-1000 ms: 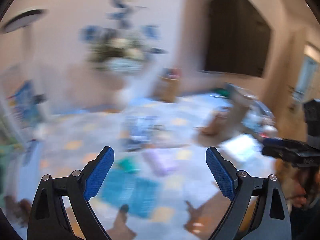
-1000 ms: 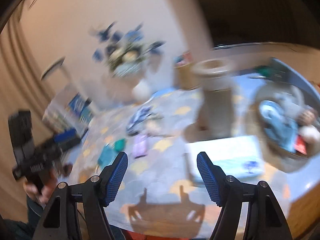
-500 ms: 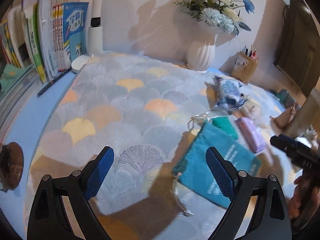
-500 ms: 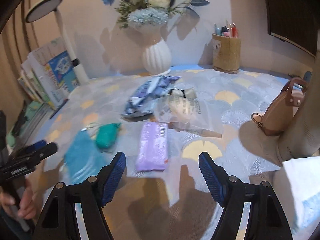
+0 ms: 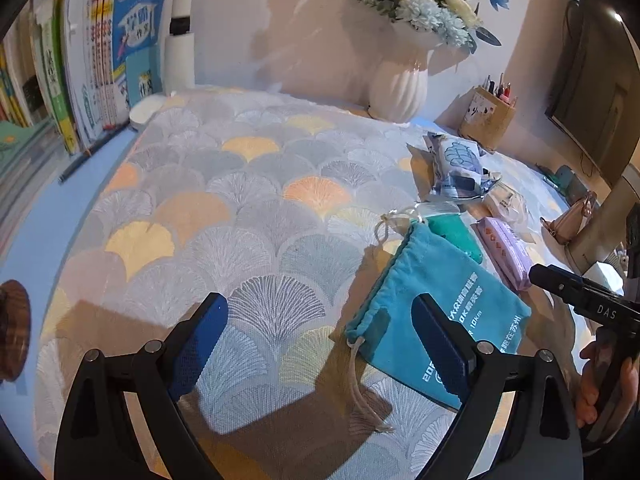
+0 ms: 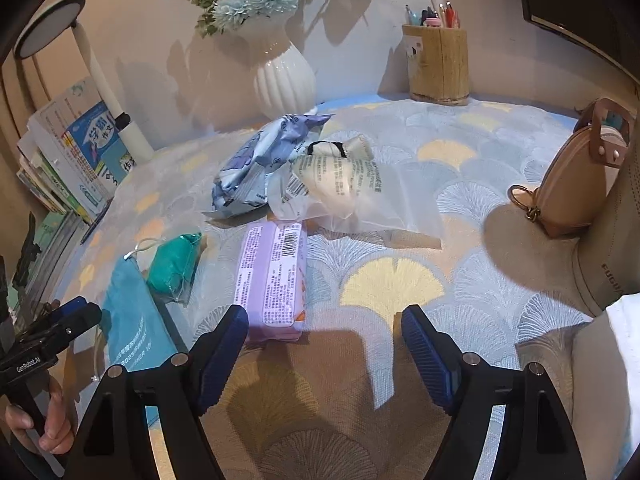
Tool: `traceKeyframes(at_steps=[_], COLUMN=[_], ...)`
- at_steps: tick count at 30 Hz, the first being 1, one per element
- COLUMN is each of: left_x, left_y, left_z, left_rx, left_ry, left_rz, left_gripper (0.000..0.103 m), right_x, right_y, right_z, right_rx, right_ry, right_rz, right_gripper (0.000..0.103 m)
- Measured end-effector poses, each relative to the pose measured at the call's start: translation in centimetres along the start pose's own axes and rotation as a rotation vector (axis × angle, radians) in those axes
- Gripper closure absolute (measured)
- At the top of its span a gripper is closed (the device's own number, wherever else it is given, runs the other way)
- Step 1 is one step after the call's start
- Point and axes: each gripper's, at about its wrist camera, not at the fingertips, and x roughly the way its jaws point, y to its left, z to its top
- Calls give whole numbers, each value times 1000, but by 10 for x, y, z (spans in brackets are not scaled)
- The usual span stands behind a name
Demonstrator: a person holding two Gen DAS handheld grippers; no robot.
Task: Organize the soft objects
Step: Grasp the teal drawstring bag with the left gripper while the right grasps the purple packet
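Note:
A teal drawstring pouch (image 5: 440, 300) (image 6: 132, 320) lies flat on the patterned cloth. Beside it sit a small green packet (image 5: 452, 232) (image 6: 174, 266), a purple tissue pack (image 5: 506, 252) (image 6: 276, 276), a blue-white wrapped pack (image 5: 456, 164) (image 6: 260, 164) and a clear bag with a cream item (image 6: 344, 192). My left gripper (image 5: 320, 344) is open above the cloth, its right finger over the pouch's edge. My right gripper (image 6: 324, 356) hovers just short of the purple pack, jaws opening, nothing between them.
A white vase of flowers (image 5: 396, 84) (image 6: 284, 76) and a pen holder (image 5: 486, 120) (image 6: 438, 64) stand at the back. Books (image 5: 80, 80) (image 6: 76, 152) and a lamp (image 6: 52, 28) line the left. A tan purse (image 6: 580, 180) leans on a grey cylinder (image 6: 612, 248) at right.
Both grippers came down from a blurred high sweep to just above the cloth. The left has since held still; the right moved a little closer to the purple pack and its jaws widened.

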Motion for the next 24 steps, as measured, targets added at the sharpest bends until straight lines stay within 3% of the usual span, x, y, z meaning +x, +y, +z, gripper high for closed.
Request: traceKeyframes(at_steps=[3, 8, 11, 14, 16, 18, 24], left_x=[-17, -34, -23, -7, 1, 1, -12], left_y=[-18, -81, -116, -135, -131, -116, -27], left_z=[0, -13, -28, -41, -43, -40, -21], left_rx=[55, 244, 382, 494, 499, 460, 265], left_ry=[-15, 21, 69, 89, 108, 110, 111], left_rz=[-68, -175, -132, -20, 54, 83, 226], left_gripper=[12, 10, 10, 10, 11, 11, 11], right_x=[0, 2, 1, 1, 1, 0, 1], right_y=[0, 1, 1, -1, -1, -1, 0], right_z=[-1, 0, -1, -1, -1, -2, -2], right_rx=[-2, -3, 2, 9, 12, 11, 4], right_ry=[-3, 5, -3, 1, -2, -6, 2], right_rz=[5, -12, -9, -9, -6, -2, -2], right_gripper=[25, 25, 25, 25, 25, 25, 25])
